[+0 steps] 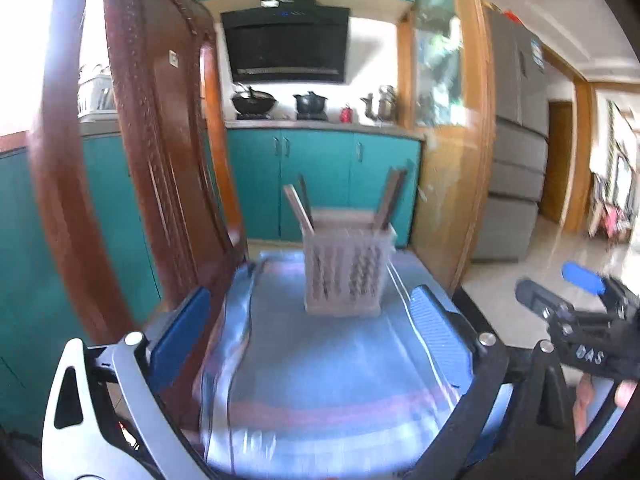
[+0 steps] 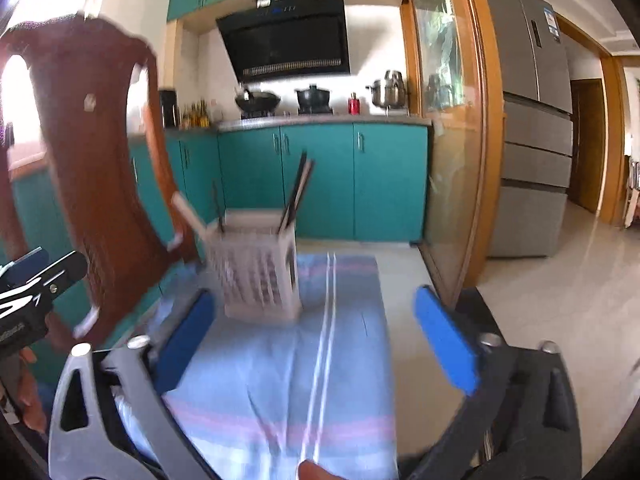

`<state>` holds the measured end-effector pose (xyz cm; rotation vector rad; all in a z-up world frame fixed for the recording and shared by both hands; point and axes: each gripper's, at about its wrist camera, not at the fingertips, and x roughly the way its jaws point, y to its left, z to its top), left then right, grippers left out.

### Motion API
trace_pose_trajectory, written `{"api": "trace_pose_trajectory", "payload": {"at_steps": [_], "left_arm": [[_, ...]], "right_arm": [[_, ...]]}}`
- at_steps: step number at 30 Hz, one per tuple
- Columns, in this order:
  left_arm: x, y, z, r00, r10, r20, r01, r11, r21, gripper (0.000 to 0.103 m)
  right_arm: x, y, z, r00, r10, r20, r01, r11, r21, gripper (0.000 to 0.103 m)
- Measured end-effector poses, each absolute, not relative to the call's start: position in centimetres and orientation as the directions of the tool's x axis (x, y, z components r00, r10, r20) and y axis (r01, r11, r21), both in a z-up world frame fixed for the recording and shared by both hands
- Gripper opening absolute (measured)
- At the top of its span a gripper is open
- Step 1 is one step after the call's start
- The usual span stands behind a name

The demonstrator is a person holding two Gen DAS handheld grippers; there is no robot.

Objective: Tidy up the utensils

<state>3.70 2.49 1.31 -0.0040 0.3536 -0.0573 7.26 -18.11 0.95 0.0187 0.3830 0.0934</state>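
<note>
Table under blue striped cloth (image 2: 280, 360) serves as work surface, cloth likely protecting top
Wooden chair (image 1: 160, 140) crowds left side, hides counter behind
White slotted utensil holder (image 1: 346, 276) upright mid-cloth, chopsticks (image 1: 390, 196) leaning out of corners, within reach of both hands
Left gripper (image 1: 316, 332) jaws spread wide, nothing between
Right gripper (image 2: 316, 340) likewise spread, empty
Motion blur: holder contents and loose utensils on cloth unreadable
</note>
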Motion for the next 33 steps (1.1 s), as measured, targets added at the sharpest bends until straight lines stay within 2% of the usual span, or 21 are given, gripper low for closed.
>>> {"api": "trace_pose_trajectory", "payload": {"at_steps": [5,9,17,33], "left_arm": [[-0.2,1.8,0.3,0.928,0.000,-0.373,0.030,0.997,0.074,0.099],[-2.0,2.5,0.8,0.929,-0.017,-0.369,0.031,0.999,0.030,0.099],[-2.1,3.1,1.6,0.920,-0.089,-0.381,0.080,0.996,-0.039,0.100],[-2.4,2.9,1.7,0.923,-0.079,-0.376,0.070,0.997,-0.036,0.100]], "right_arm": [[3.1,-17.6,0.4,0.921,0.065,-0.384,-0.067,0.998,0.009,0.100],[1.5,-17.1,0.9,0.936,0.005,-0.352,-0.012,1.000,-0.019,0.100],[-0.5,-16.2,1.6,0.946,0.002,-0.324,-0.020,0.998,-0.052,0.100],[-0.8,-15.7,1.6,0.943,-0.007,-0.334,-0.012,0.998,-0.057,0.100]]}}
